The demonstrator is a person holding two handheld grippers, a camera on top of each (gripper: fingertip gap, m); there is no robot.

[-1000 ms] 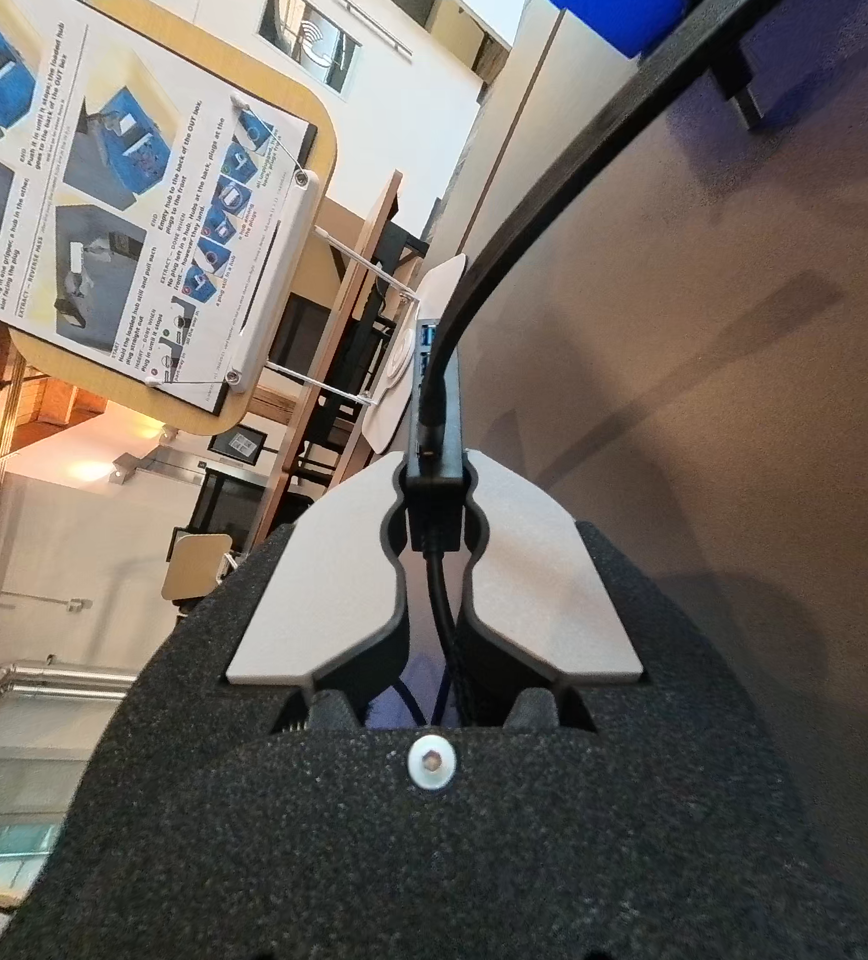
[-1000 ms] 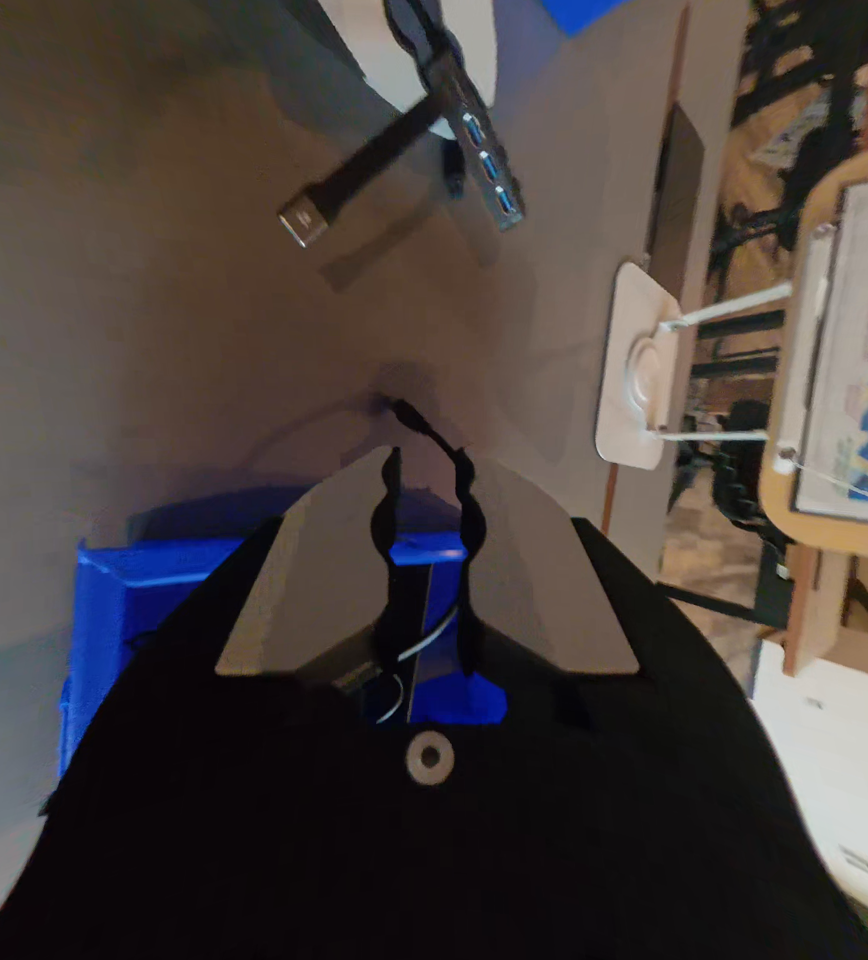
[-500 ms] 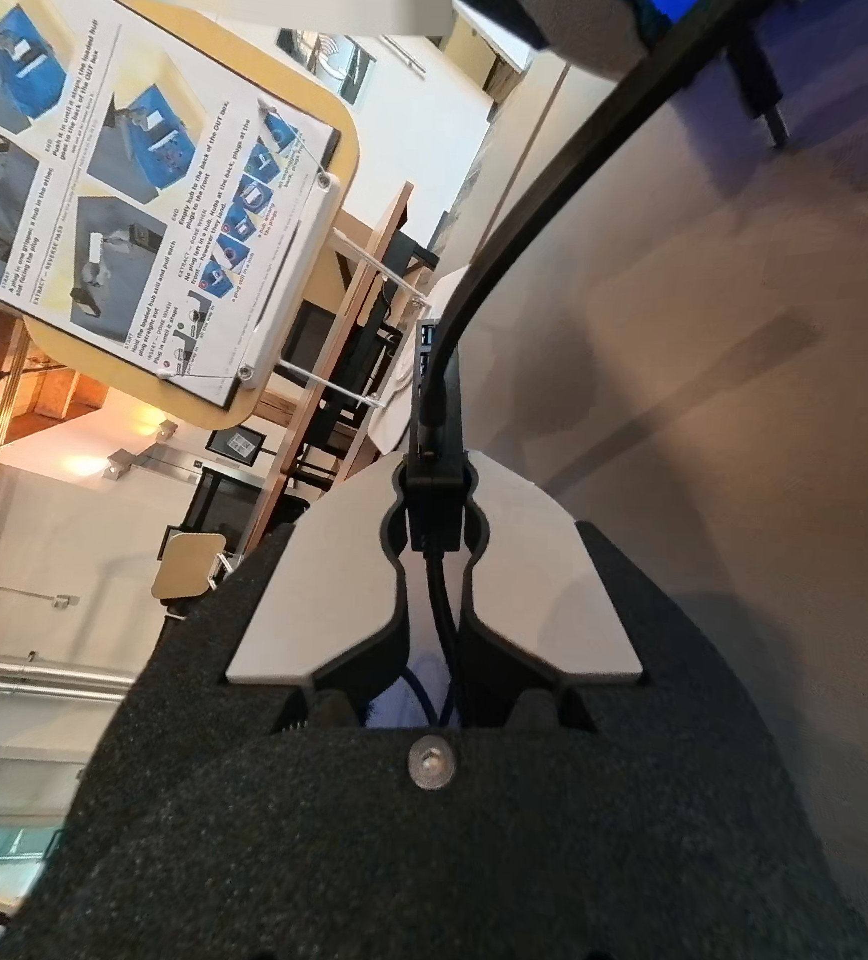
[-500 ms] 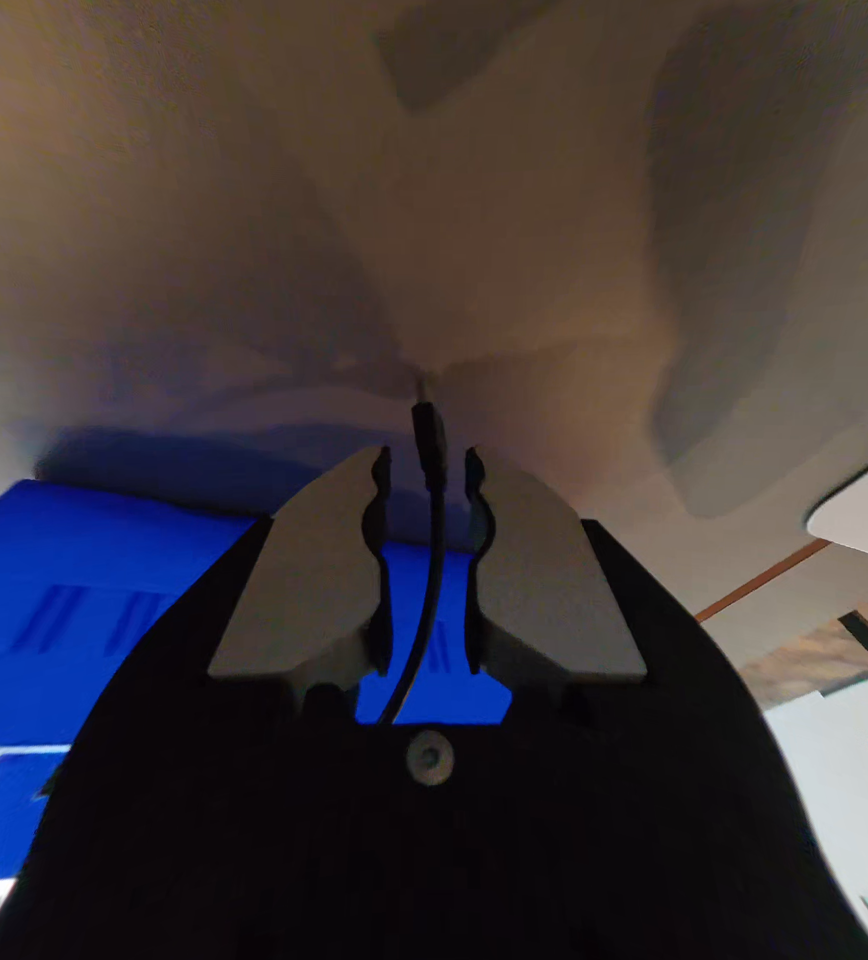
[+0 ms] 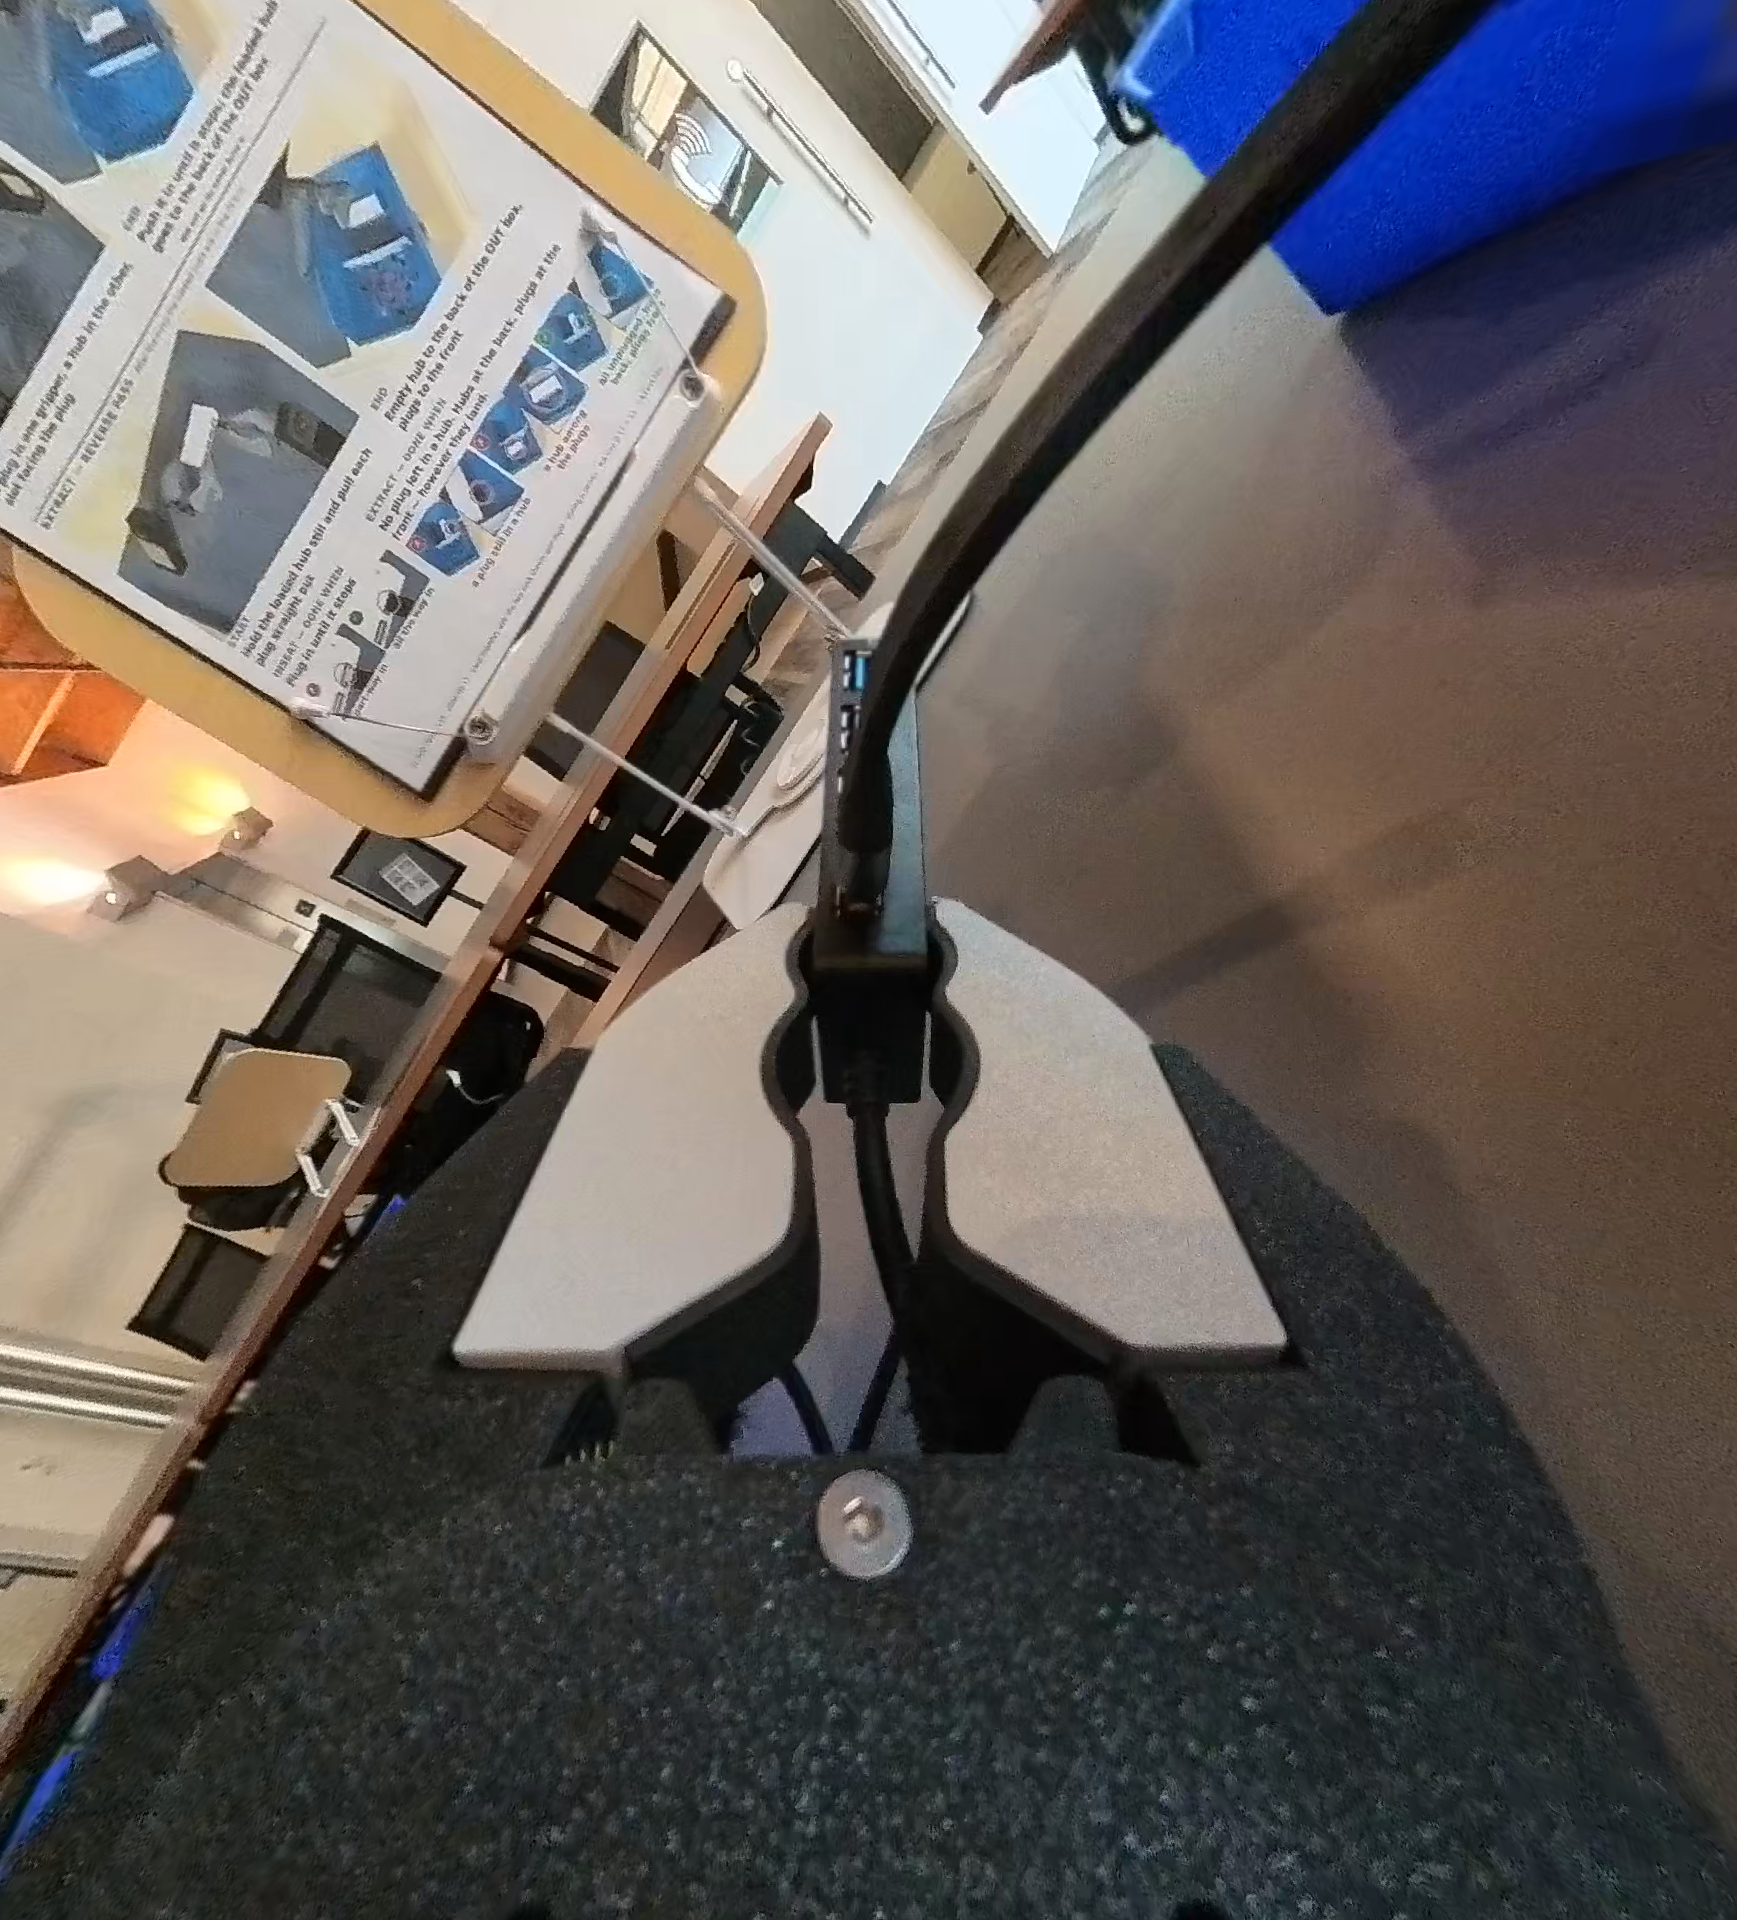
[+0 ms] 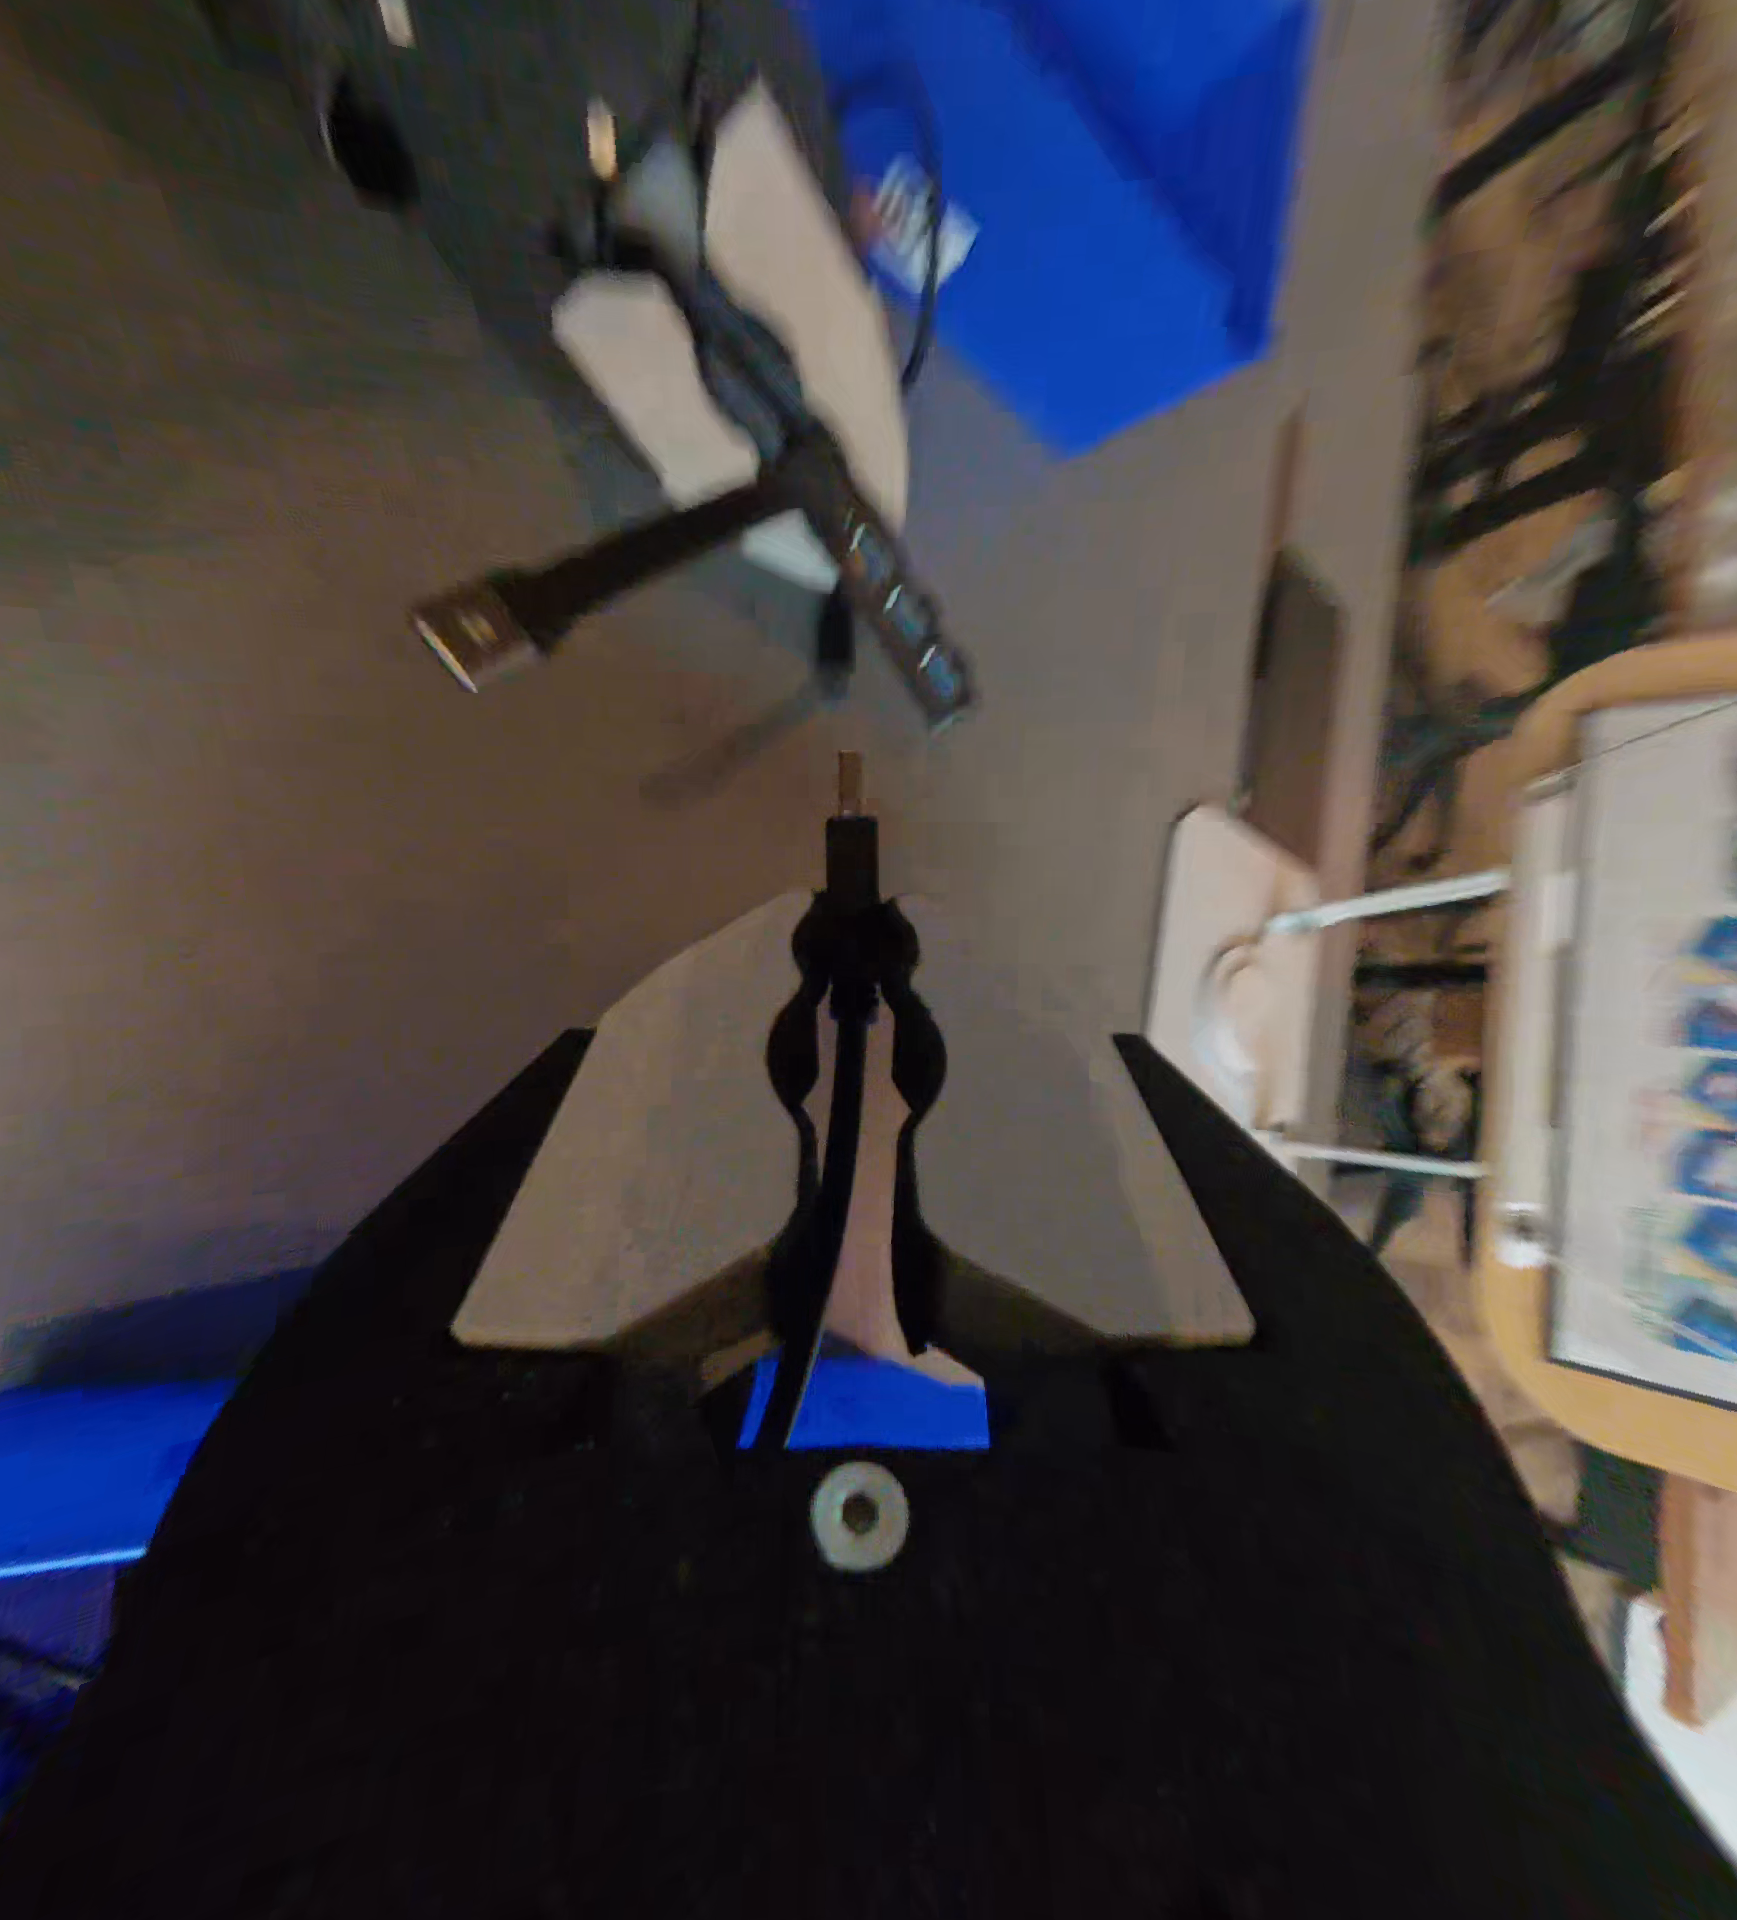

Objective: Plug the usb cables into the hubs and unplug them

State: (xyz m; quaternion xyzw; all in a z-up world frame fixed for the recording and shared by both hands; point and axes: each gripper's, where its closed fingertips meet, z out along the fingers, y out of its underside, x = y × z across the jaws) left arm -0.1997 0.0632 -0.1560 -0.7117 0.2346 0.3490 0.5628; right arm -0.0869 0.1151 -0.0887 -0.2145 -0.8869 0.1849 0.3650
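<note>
My left gripper (image 5: 869, 914) is shut on the end of a black USB hub (image 5: 879, 821), held above the grey table (image 5: 1466, 831). The hub's blue ports (image 5: 856, 675) face left. A thick black cable (image 5: 1030, 436) leaves the hub and arcs to the upper right. My right gripper (image 6: 853, 909) is shut on a small black USB plug (image 6: 853, 857), its metal tip (image 6: 850, 781) pointing forward. In the blurred right wrist view the hub (image 6: 900, 613) hangs just beyond the tip, with its own cable's plug (image 6: 474, 639) sticking out left.
A blue bin (image 5: 1529, 145) stands on the table at the far side; it also shows in the right wrist view (image 6: 1072, 208). Another blue bin (image 6: 33, 1475) lies under my right gripper. An instruction board (image 5: 324, 312) on a white stand (image 6: 1228, 935) stands at the table edge. Spacing between my two grippers at the tips: around 15 centimeters.
My right gripper has closed on the small plug, lifted from over the blue bin and swung to face the hub. The left gripper has shifted slightly, still holding the hub.
</note>
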